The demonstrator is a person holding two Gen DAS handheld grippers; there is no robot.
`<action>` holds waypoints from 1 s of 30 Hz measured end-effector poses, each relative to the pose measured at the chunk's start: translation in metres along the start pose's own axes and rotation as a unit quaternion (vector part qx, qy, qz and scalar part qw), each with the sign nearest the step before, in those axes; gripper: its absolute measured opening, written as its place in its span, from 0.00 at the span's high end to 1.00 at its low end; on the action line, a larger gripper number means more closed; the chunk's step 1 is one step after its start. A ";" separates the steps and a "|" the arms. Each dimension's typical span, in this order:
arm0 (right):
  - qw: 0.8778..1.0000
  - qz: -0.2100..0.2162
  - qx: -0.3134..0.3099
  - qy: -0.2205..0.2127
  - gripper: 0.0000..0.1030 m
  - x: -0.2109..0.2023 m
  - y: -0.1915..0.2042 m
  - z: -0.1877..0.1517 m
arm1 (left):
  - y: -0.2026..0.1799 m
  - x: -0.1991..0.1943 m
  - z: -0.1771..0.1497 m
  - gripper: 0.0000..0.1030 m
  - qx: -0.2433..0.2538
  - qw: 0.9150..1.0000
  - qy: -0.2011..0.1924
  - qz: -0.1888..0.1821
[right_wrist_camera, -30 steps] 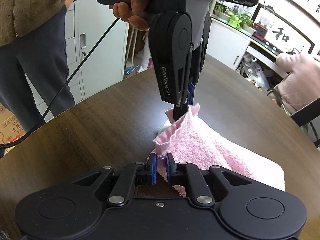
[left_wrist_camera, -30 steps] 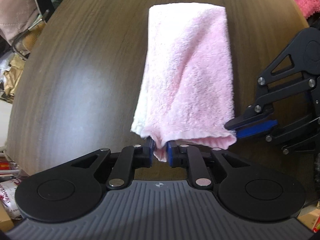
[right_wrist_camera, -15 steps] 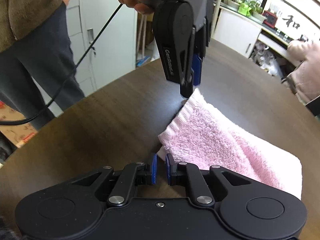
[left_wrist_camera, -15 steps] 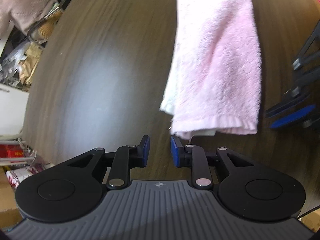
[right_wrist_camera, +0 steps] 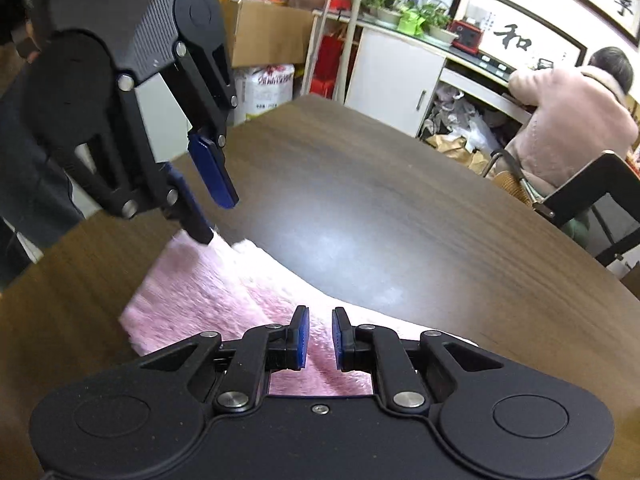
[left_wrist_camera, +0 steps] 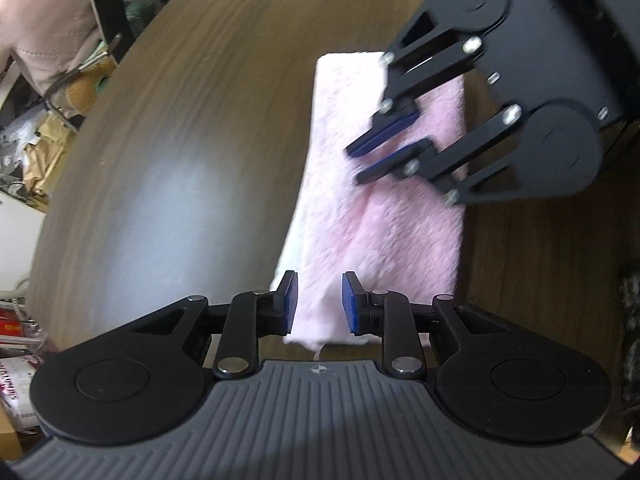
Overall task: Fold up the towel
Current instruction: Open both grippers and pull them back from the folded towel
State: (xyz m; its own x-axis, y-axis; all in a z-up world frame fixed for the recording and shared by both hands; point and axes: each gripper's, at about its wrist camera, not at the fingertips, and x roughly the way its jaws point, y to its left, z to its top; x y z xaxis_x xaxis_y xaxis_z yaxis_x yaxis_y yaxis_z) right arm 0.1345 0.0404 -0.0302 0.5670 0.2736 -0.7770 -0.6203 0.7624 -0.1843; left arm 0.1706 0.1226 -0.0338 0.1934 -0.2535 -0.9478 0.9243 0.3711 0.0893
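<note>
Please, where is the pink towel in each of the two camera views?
Left wrist view: the folded pink terry towel lies right of centre, running away from the camera.
Right wrist view: the towel sits lower left.
Shared landmark: the dark wooden table.

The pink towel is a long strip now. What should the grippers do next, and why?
Probably close the left gripper on the near end of the towel. Its fingers are open around that end, the right gripper is open too, and the strip lies flat on the table, awaiting another fold.
</note>
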 end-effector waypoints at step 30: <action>0.997 -0.035 0.076 0.000 0.45 -0.018 -0.061 -0.035 | -0.009 0.031 0.013 0.66 -0.085 0.995 0.004 0.051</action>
State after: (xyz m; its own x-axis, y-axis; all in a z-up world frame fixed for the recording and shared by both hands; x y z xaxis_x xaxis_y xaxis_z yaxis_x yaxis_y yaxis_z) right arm 0.1430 -0.0314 -0.0257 0.6064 0.2161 -0.7652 -0.4900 0.8595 -0.1455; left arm 0.1730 0.0997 -0.0596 0.2796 -0.1992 -0.9392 0.8312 0.5398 0.1330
